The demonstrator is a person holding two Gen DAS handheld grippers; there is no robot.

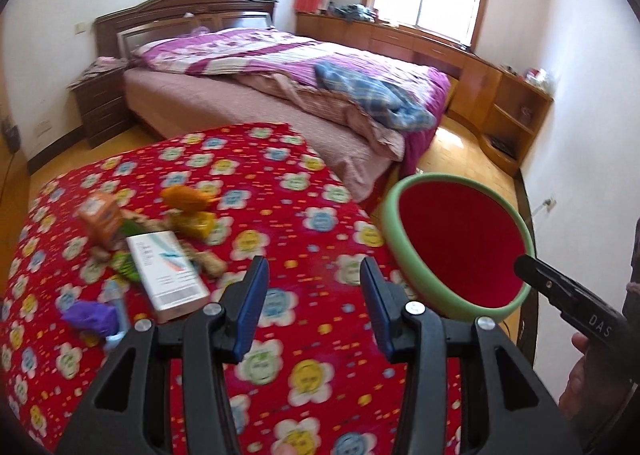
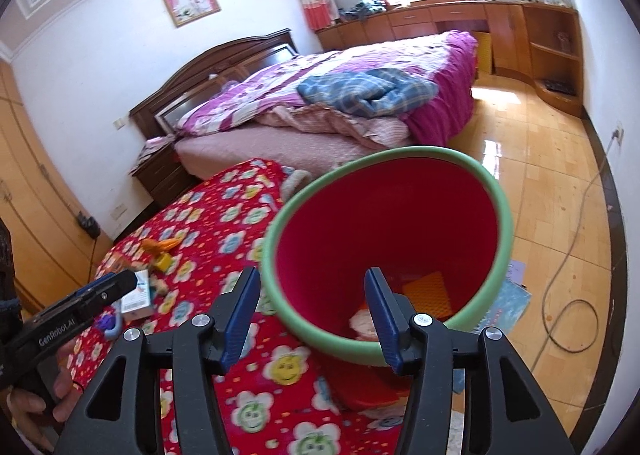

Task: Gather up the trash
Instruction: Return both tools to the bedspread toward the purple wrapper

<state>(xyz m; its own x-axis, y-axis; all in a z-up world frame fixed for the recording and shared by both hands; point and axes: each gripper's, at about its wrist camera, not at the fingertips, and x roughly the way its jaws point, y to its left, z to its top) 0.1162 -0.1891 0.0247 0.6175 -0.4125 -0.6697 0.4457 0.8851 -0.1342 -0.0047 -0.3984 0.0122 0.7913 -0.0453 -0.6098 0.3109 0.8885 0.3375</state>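
While both tongs hang parted and empty, the work sits between pickups: the left gripper (image 1: 314,303) hovers above the red flowered cloth (image 1: 280,215), its fingers apart with nothing between them, and the right gripper (image 2: 312,315) is poised over the bin (image 2: 496,211), equally unloaded. The bin, red inside with a green rim, stands at the table's right edge and already holds a few scraps. The litter lies in a heap on the left of the cloth: a white box (image 1: 166,275), an orange carton (image 1: 100,215), a yellow packet (image 1: 192,221), a purple wrapper (image 1: 90,315). The next move probably calls for the left gripper to swing toward that heap and close on one piece.
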